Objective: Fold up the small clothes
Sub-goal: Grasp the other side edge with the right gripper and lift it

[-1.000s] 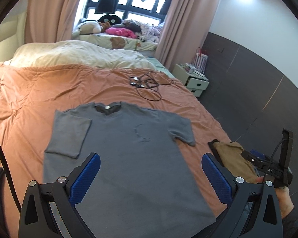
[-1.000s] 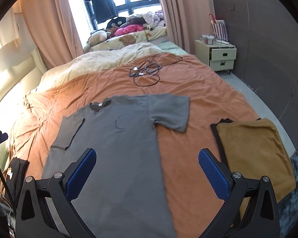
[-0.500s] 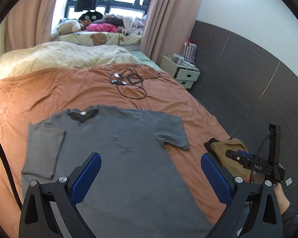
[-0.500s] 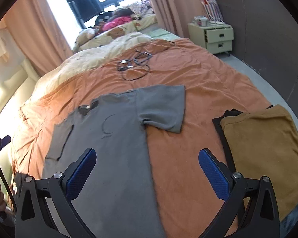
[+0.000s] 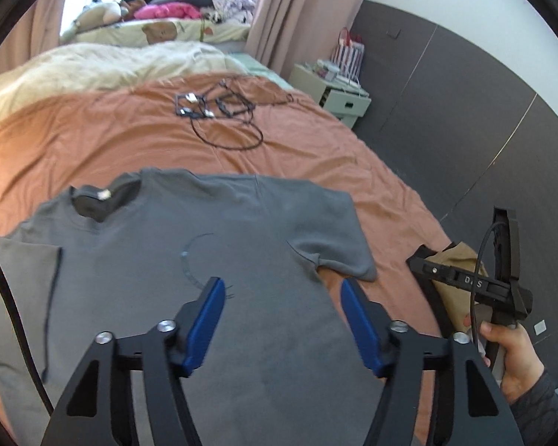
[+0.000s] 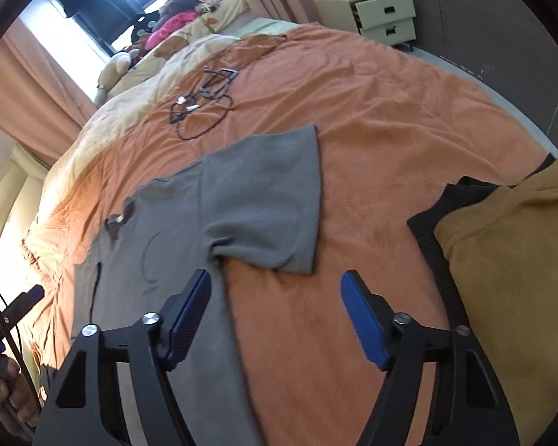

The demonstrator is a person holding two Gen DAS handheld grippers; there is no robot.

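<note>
A grey T-shirt (image 5: 189, 260) lies flat, front up, on the orange bedspread (image 5: 93, 141); its left sleeve (image 5: 22, 271) is folded in over the body, its right sleeve (image 6: 271, 200) spreads outward. My left gripper (image 5: 281, 291) hovers above the shirt's right flank near the armpit, jaws closing, nothing between the blue pads. My right gripper (image 6: 275, 286) hangs over the shirt's right edge just below the spread sleeve, jaws closing too, holding nothing. A hand holds the right gripper's body (image 5: 465, 282) at the bed's right side.
A folded mustard garment (image 6: 513, 271) on a dark one lies at the bed's right edge. Tangled black cables (image 5: 219, 111) rest further up the bed, before a cream duvet (image 5: 93, 67). A pale bedside cabinet (image 6: 383, 15) stands by the dark wall panel.
Both grippers have dropped lower and moved forward over the shirt, toward its right sleeve. Their jaws have narrowed from wide apart to about half. The right view has rolled.
</note>
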